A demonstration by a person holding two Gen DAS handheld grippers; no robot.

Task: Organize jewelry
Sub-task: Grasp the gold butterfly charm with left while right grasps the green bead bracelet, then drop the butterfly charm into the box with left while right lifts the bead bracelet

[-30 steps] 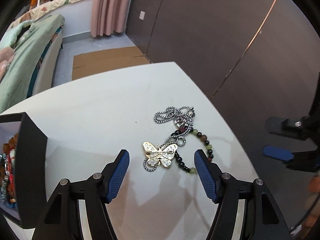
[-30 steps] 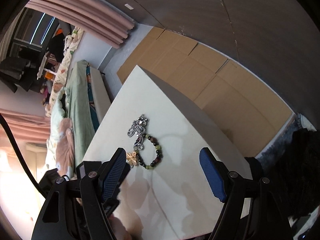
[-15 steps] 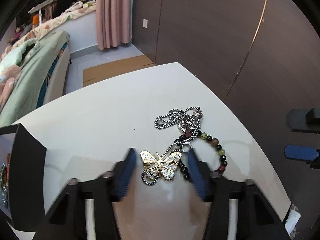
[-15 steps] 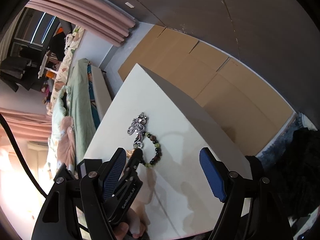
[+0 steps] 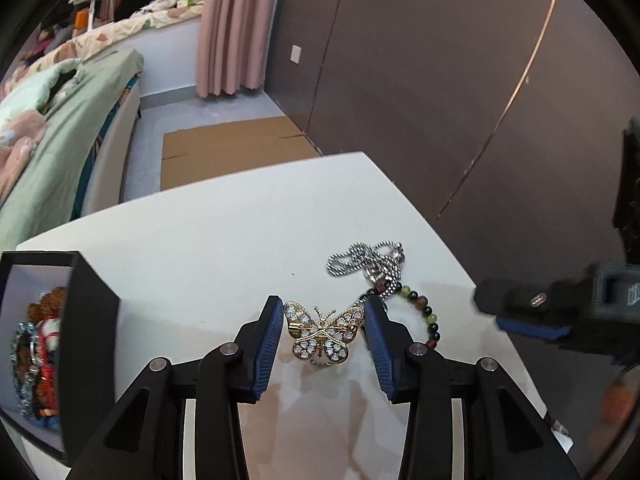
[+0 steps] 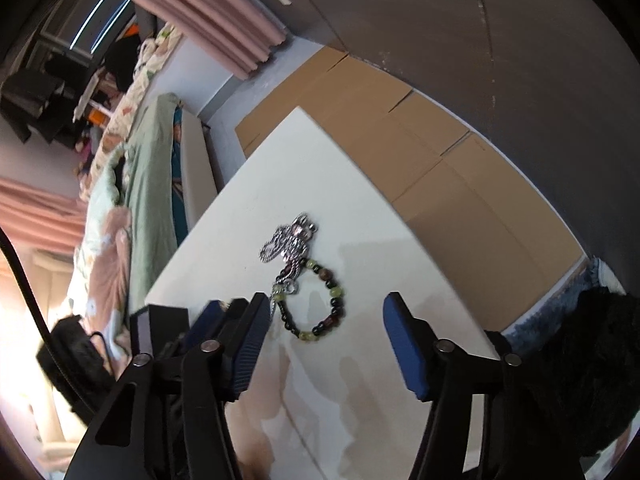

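Brooch [image 5: 320, 338] now sits pinched between the left gripper [image 5: 320, 340] pads, lifted off beside the bracelet [image 5: 424, 316]; right gripper [image 6: 326, 344] narrowing, empty

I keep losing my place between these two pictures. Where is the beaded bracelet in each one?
Left wrist view: beaded bracelet lies right of centre, beyond the right blue finger.
Right wrist view: it lies at centre, between the two fingers.
Shared landmark: the silver chain, heaped at the bracelet's far end.

Gilt metal butterfly brooch [image 5: 320, 334], steel chain [image 5: 366, 259], matt white table [image 5: 224, 248]
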